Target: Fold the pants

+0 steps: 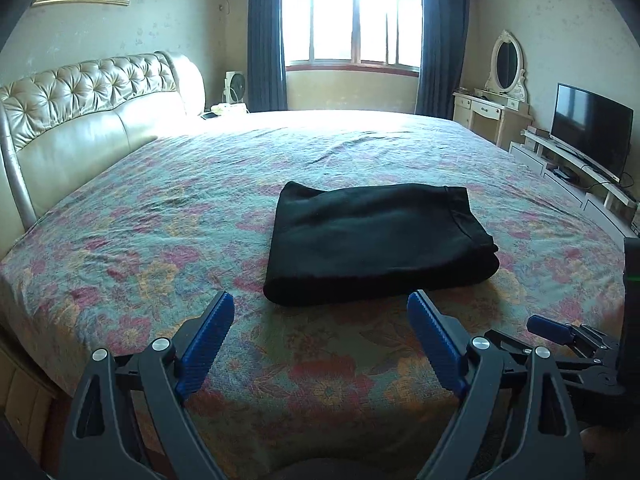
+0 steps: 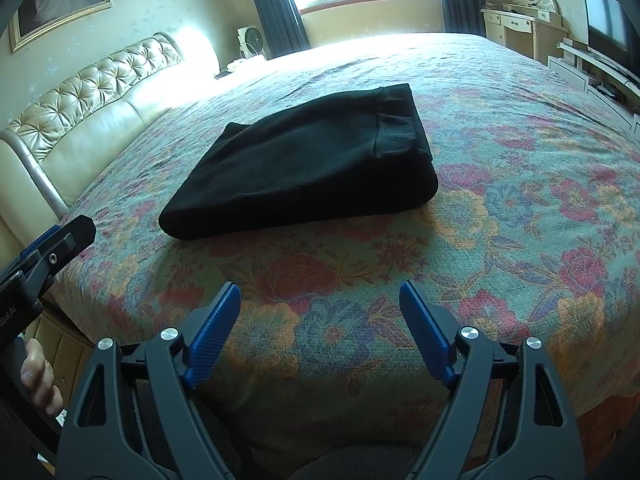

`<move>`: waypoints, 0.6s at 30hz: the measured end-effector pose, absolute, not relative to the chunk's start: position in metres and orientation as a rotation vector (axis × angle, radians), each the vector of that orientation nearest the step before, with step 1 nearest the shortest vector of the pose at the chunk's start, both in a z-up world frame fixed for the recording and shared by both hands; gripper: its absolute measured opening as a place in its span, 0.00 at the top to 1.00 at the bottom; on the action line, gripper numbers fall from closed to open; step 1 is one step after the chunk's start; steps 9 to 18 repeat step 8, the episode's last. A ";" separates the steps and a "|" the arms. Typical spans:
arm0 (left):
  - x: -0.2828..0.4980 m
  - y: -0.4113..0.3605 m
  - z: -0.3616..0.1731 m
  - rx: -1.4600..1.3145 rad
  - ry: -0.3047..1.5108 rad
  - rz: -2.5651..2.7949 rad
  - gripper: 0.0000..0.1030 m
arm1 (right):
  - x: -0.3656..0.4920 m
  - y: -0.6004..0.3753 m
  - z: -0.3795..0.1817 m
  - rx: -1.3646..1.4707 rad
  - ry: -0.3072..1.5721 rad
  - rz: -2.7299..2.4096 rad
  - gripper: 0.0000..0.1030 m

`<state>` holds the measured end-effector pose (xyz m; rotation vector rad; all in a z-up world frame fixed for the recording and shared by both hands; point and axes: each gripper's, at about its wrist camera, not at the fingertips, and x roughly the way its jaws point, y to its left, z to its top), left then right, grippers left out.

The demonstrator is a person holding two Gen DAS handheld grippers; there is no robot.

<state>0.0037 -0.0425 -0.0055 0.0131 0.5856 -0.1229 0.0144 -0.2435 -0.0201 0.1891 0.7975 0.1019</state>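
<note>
The black pants [image 1: 376,240] lie folded into a compact rectangle on the floral bedspread [image 1: 160,216], waistband at the right. They also show in the right wrist view [image 2: 304,164]. My left gripper [image 1: 320,304] is open and empty, its blue pads just short of the bundle's near edge. My right gripper [image 2: 320,292] is open and empty, held back over the bed's near edge, apart from the pants. The right gripper also shows at the right of the left wrist view [image 1: 552,326]. The left gripper's body shows at the left of the right wrist view [image 2: 52,248].
A tufted cream headboard [image 1: 80,112] runs along the left. A dressing table with oval mirror [image 1: 500,92] and a TV on a low stand [image 1: 592,136] stand at the right. A window with dark curtains [image 1: 352,16] is behind the bed.
</note>
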 end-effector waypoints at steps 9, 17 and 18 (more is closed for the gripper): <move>0.008 -0.032 -0.009 -0.093 0.624 -0.117 0.15 | 0.011 -0.250 -0.018 0.198 0.790 0.088 0.20; 0.008 -0.032 -0.009 -0.093 0.624 -0.117 0.15 | 0.011 -0.250 -0.018 0.198 0.790 0.088 0.20; 0.008 -0.032 -0.009 -0.093 0.624 -0.117 0.15 | 0.011 -0.250 -0.018 0.198 0.790 0.088 0.20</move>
